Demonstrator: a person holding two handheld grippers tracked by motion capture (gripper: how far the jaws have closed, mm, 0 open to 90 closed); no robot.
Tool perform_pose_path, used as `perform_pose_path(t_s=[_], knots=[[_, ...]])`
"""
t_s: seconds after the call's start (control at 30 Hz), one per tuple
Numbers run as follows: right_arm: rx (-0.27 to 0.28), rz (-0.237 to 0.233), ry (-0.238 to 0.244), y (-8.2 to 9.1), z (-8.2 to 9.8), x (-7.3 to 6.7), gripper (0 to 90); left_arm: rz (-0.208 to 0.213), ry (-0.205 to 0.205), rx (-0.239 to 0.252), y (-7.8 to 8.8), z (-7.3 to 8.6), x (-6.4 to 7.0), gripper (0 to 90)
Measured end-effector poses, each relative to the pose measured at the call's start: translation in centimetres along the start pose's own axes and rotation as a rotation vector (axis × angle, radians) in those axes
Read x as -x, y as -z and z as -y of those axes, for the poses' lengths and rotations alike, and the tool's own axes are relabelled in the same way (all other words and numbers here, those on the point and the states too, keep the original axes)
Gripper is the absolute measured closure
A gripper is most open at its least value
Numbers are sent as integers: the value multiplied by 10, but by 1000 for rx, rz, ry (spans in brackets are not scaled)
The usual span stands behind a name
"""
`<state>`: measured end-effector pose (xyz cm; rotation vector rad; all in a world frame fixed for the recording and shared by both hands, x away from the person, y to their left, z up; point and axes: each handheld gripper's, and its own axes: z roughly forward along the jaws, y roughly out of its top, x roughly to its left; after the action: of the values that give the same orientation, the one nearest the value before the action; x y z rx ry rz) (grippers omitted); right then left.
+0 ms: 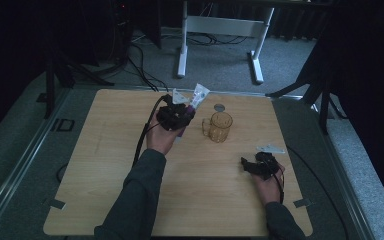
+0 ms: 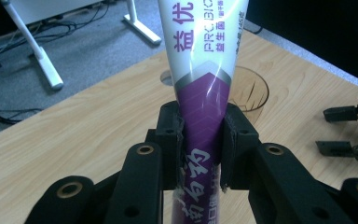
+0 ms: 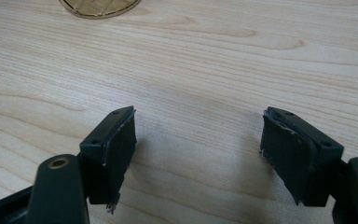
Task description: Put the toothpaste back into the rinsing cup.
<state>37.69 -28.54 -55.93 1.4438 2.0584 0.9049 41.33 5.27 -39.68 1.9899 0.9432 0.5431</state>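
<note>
Your left gripper [image 2: 200, 140] clamps the purple-and-white toothpaste tube [image 2: 204, 88], raised just beside the amber glass mug [image 1: 220, 126]. Your right gripper [image 3: 198, 154] rests wide open and empty, well apart from the mug. Pickup looks done; placing the tube in the mug seemingly remains.

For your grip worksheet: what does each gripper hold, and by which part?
Left gripper: toothpaste tube, jaws clamped on its purple lower body. Right gripper: nothing, jaws open above the table.
</note>
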Motion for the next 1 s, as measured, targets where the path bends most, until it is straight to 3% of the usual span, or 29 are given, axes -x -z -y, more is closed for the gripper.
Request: perform_pose_path(t_s=[1.0], knots=[[-1,1,2,0,0,0,265,21,73,73,-15,-2,2,722]])
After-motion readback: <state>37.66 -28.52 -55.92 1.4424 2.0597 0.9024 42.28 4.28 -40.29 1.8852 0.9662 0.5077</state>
